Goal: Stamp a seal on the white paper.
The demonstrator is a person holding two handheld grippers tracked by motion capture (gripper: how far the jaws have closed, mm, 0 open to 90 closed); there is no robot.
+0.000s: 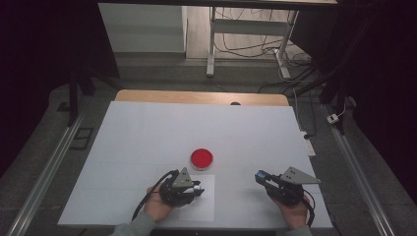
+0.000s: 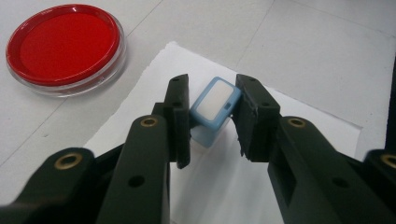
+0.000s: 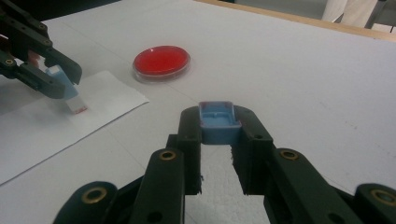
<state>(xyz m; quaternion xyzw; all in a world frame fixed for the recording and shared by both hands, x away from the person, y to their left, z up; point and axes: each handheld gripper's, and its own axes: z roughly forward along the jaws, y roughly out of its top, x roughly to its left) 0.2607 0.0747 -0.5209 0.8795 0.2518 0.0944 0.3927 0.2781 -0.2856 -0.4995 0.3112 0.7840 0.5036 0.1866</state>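
Observation:
My left gripper [image 1: 196,189] is shut on a small blue stamp [image 2: 215,105] with a white face. It holds the stamp tilted over a white sheet of paper [image 2: 322,121]. In the right gripper view the stamp [image 3: 70,95] has a red-tinted lower end that touches the paper [image 3: 46,126]. My right gripper [image 1: 260,176] hovers to the right of the sheet, shut on a blue cap [image 3: 216,122] whose hollow side faces up. A round red dish [image 1: 202,158] with a clear rim lies just beyond the paper, between the two grippers.
The white tabletop [image 1: 147,132] stretches wide behind the dish to a wooden back edge [image 1: 201,97]. Metal rails [image 1: 49,162] run along both sides. Desk legs and loose cables [image 1: 246,46] lie on the floor beyond.

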